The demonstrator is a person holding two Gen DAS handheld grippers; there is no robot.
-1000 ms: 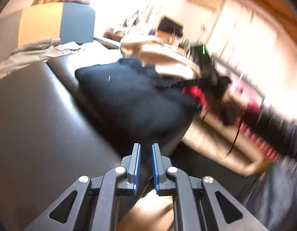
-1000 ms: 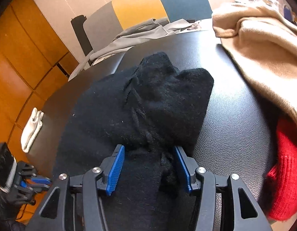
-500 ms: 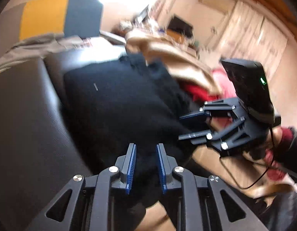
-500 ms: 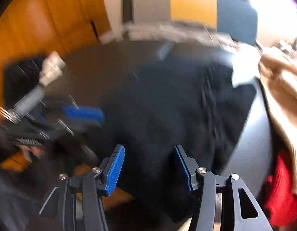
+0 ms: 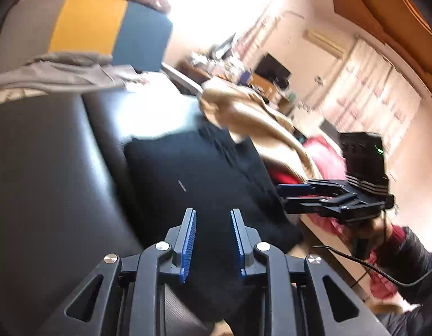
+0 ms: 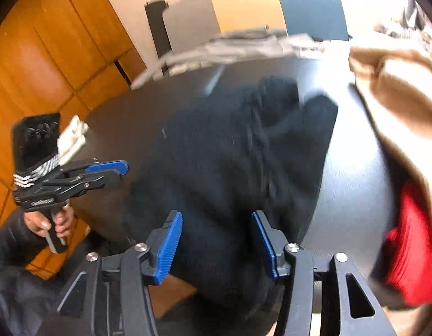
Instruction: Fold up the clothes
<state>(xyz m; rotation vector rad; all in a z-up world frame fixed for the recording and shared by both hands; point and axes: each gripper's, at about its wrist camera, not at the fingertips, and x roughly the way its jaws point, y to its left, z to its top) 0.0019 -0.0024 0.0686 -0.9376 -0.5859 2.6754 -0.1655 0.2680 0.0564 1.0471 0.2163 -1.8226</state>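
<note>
The black garment [image 6: 238,168] lies spread on the dark table [image 6: 353,196] just ahead of my two grippers, its near edge hanging over the table's side below them. A tan garment [image 6: 406,103] and a red one [image 6: 411,254] lie to its right, grey cloth [image 5: 62,70] behind. My left gripper [image 5: 212,240] is opening with nothing between its jaws; my right gripper [image 6: 217,245] stands open above the garment, though blur hides the folds

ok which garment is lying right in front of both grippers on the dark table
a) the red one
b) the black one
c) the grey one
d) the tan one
b: the black garment spreads across the dark table directly ahead of the right gripper and the left gripper; the tan garment and red garment sit off to one side, and the grey garment lies at the far edge.
</note>
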